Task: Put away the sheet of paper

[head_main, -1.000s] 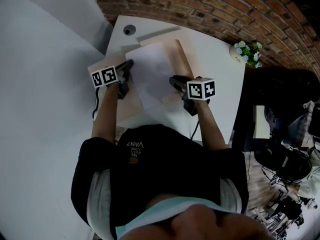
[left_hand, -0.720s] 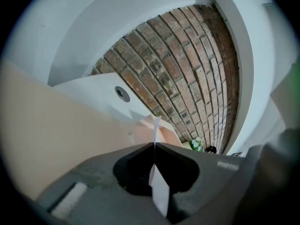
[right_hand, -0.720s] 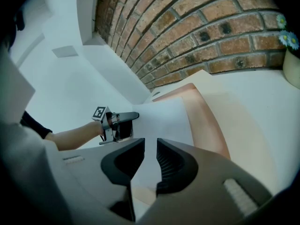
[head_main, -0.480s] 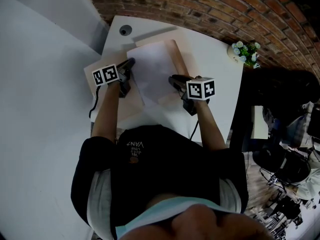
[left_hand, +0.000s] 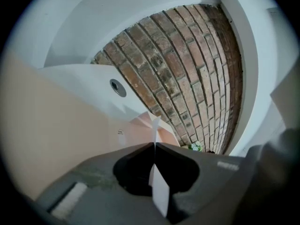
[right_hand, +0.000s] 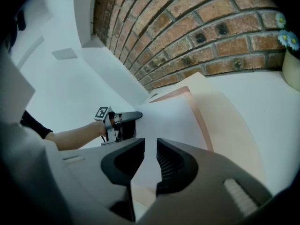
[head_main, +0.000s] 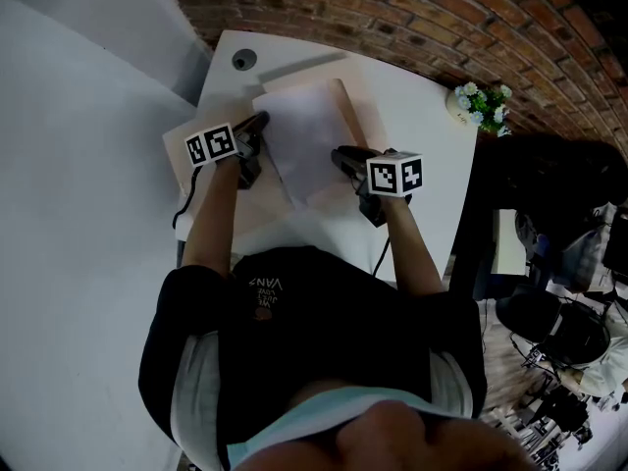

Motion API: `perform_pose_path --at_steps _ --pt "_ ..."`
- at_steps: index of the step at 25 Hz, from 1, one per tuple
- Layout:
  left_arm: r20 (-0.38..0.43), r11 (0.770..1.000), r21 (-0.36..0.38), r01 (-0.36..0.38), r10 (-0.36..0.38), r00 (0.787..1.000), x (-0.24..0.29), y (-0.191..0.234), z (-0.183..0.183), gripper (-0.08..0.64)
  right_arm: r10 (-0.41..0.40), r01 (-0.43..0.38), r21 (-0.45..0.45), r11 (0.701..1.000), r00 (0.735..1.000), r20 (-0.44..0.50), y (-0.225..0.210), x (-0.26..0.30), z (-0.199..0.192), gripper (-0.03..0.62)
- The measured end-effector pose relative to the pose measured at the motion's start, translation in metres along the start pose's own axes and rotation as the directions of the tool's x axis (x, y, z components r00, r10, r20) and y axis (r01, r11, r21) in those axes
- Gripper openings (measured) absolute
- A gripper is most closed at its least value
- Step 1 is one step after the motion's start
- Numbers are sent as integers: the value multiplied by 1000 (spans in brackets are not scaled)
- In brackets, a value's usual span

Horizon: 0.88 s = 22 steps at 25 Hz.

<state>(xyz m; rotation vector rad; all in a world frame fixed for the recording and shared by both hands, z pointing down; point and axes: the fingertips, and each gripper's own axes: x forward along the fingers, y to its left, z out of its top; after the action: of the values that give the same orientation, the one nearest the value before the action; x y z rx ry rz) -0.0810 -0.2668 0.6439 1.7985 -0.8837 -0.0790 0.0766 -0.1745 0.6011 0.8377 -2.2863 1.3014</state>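
Head view: the left gripper (head_main: 257, 124) pinches one side edge of the sheet of paper (head_main: 312, 133), which lies over a beige folder (head_main: 359, 116). The right gripper (head_main: 340, 155) waits at the opposite edge.

Left gripper view: jaws clamped on the sheet, seen edge-on.

Right gripper view: jaws slightly apart and empty, with the sheet just ahead.

Assessment: insertion is under way. The next move likely requires squaring the sheet inside the folder before release.

A brick wall (head_main: 442, 18) backs the white surface (head_main: 427, 130). A small pot of white flowers (head_main: 486, 101) stands at its far right corner, a round cable hole (head_main: 241, 60) at far left. Dark cables (head_main: 554, 405) tangle on the floor at right.
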Motion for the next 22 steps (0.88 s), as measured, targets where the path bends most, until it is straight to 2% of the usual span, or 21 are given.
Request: perform_pose_path --at_steps 11,22 --pt "-22 1000 0 7 -7 1000 24 -10 -5 0 -9 9 12 1000 1000 16 -8 -6 2 80" --pt "0 998 -63 17 -17 1000 40 -14 -8 0 -16 15 18 1000 1000 22 -11 -10 2 80"
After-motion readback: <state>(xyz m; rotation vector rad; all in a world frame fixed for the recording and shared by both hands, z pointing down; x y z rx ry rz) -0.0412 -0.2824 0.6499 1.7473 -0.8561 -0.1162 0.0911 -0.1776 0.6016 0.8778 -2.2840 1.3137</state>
